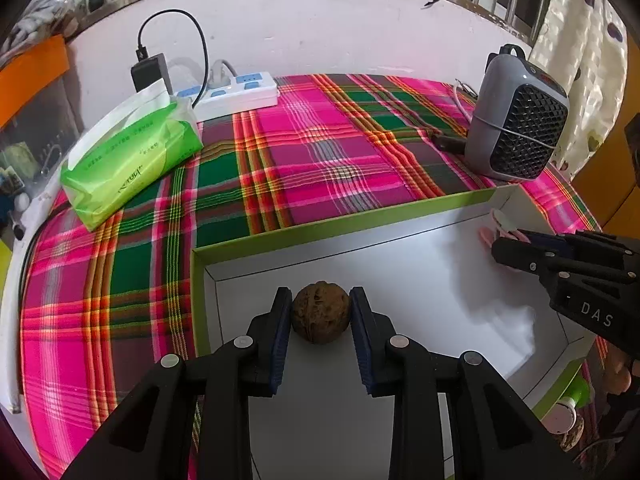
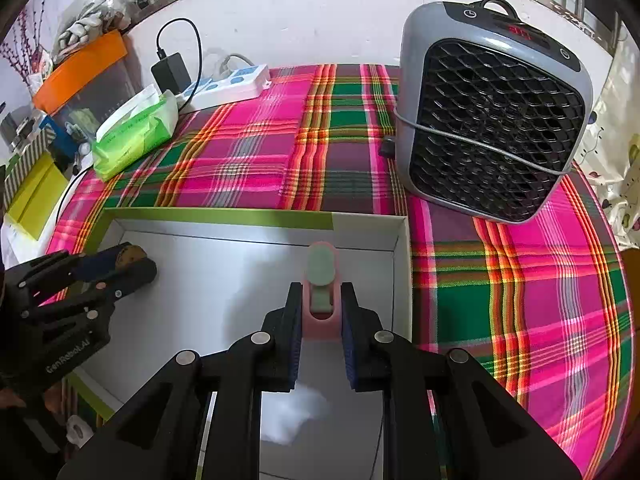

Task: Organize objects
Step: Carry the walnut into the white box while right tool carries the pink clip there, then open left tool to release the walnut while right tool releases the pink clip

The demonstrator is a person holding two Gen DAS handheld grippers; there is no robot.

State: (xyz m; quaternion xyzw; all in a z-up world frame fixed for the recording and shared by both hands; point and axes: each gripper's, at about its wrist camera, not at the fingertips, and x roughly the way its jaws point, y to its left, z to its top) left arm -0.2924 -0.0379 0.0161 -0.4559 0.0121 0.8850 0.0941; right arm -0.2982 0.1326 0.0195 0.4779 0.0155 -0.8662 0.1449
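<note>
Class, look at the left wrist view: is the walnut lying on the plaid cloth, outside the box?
No. The walnut sits between the fingers of the left gripper, over the white floor of the green-rimmed box.

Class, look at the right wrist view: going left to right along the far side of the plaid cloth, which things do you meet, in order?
Green tissue pack → black charger → white power strip → grey fan heater.

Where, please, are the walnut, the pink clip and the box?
walnut [image 1: 320, 312], left wrist view, middle of its shell.
pink clip [image 2: 320, 276], right wrist view, its pale green lever.
box [image 1: 340, 226], left wrist view, green far rim.
</note>
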